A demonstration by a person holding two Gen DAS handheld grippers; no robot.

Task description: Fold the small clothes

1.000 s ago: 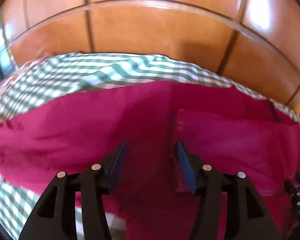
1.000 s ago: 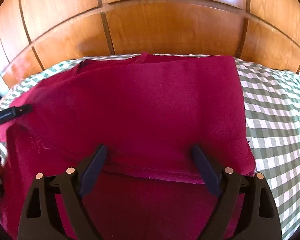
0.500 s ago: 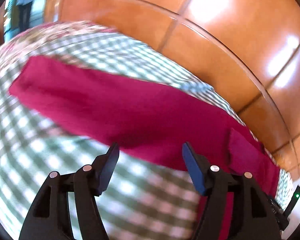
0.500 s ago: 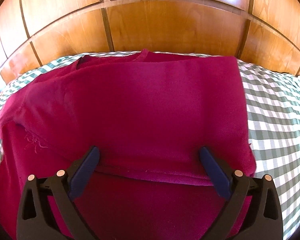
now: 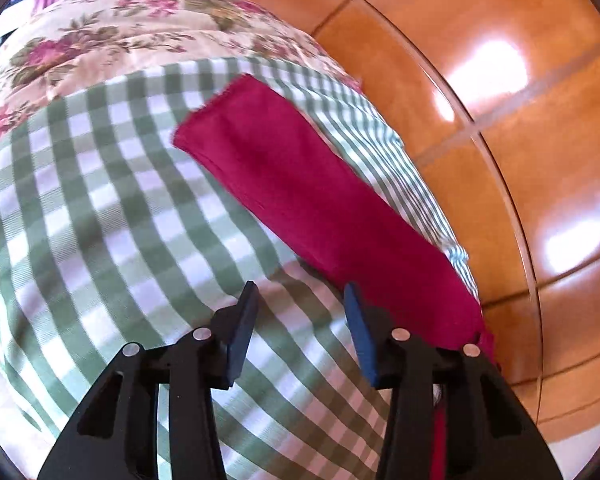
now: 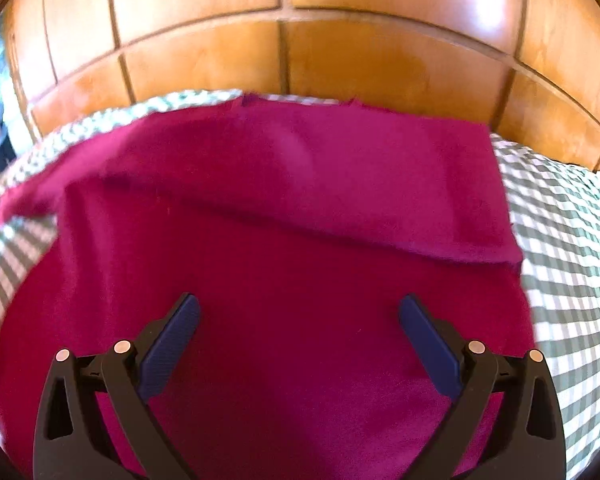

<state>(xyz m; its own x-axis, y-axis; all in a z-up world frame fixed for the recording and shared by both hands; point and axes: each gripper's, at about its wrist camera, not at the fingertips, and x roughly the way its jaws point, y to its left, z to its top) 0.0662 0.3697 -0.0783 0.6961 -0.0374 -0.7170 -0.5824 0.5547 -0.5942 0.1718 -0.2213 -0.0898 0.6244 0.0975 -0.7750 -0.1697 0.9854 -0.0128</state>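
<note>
A green checked cloth (image 5: 100, 216) covers the surface, floral fabric (image 5: 100, 40) beyond, wooden panels (image 6: 380, 52) behind. The red garment (image 6: 300, 240) lies partly folded on it. My left tongs (image 5: 298, 292) have swung off it over bare checks; my right tongs (image 6: 300, 304) spread wider; both gape empty.

The left wrist view is taken from just behind the left gripper (image 5: 300, 300), looking down and forward along its two fingers. It is held close above the checked cloth (image 5: 100, 240), and the long red sleeve (image 5: 300, 184) is seen running away toward the flowered cloth (image 5: 100, 40). The right wrist view is taken from behind the right gripper (image 6: 300, 316), very near the red garment (image 6: 300, 240), facing the wooden wall (image 6: 380, 60). The red garment, checked cloth and wooden wall are shared by both views.
</note>
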